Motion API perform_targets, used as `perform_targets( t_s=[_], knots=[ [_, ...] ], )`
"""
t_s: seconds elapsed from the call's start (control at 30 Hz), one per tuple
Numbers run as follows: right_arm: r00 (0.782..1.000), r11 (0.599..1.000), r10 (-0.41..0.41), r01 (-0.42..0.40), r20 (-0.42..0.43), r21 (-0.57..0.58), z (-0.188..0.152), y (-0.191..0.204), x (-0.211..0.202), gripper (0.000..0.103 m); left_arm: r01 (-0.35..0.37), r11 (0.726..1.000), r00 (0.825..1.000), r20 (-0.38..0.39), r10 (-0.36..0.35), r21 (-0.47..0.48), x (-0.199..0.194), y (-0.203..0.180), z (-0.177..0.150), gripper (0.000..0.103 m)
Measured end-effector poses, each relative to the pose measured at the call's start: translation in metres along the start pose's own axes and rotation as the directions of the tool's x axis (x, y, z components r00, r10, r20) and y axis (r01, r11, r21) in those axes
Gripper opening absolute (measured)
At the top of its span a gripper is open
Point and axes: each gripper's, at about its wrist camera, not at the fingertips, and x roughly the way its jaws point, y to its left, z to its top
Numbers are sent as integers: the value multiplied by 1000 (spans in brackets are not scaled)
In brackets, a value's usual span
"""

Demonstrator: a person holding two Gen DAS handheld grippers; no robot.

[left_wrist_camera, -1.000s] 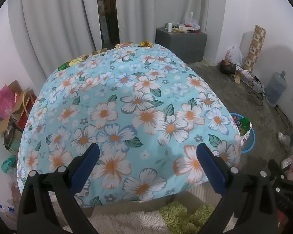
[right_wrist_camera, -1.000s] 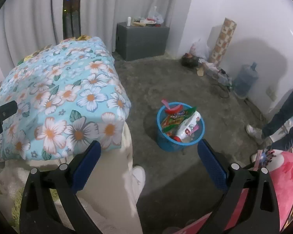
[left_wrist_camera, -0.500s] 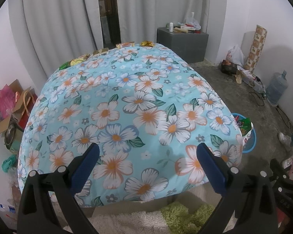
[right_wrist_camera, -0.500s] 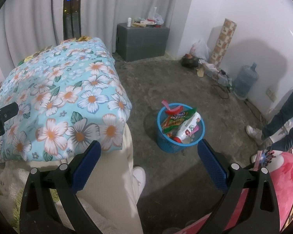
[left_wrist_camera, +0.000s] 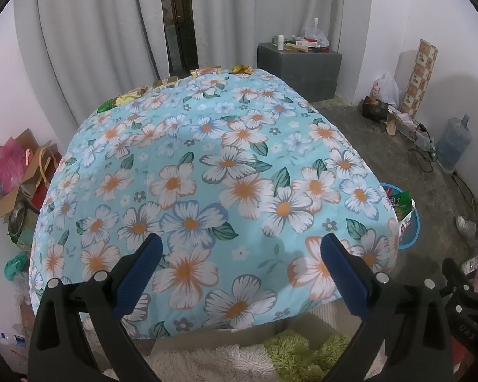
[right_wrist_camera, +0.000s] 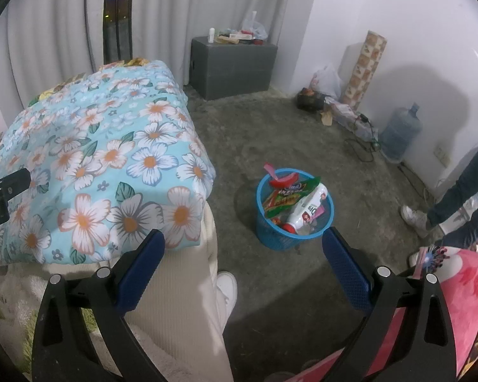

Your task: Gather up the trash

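Looks like we're between pickups here: both tongs are spread wide with nothing in them, the left tongs hanging over the near end of the floral blanket and the right tongs pointed down at the floor past the bed corner. The trash that's left sits in a row along the far edge of the bed: a crumpled yellow wrapper, an orange packet, a gold-ish packet, another yellow one and a green wrapper, all well apart from either tool. So I'd guess the next move is a long reach across the blanket with the left tongs, closing on one wrapper at its edge, since flat foil stuff like that probably slips if you pinch it in the middle. The blue basket stands on the concrete floor just off the bed's right corner, and it's already pretty full: a green-and-red snack bag, a white bottle lying tilted, something red and pink near the back rim, plus smaller bits I can't make out. Anything new may sit on top of the pile, so it should be dropped in the center.
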Motion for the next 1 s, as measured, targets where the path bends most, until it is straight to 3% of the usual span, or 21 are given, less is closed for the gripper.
perform_targets(
  t_s=[1.0],
  knots=[
    [1000, 1000, 4, -4, -5, -5, 1, -1, 1, 95, -4, 1000, 1000, -10, 4, -1, 5, 4, 0, 97]
  ],
)
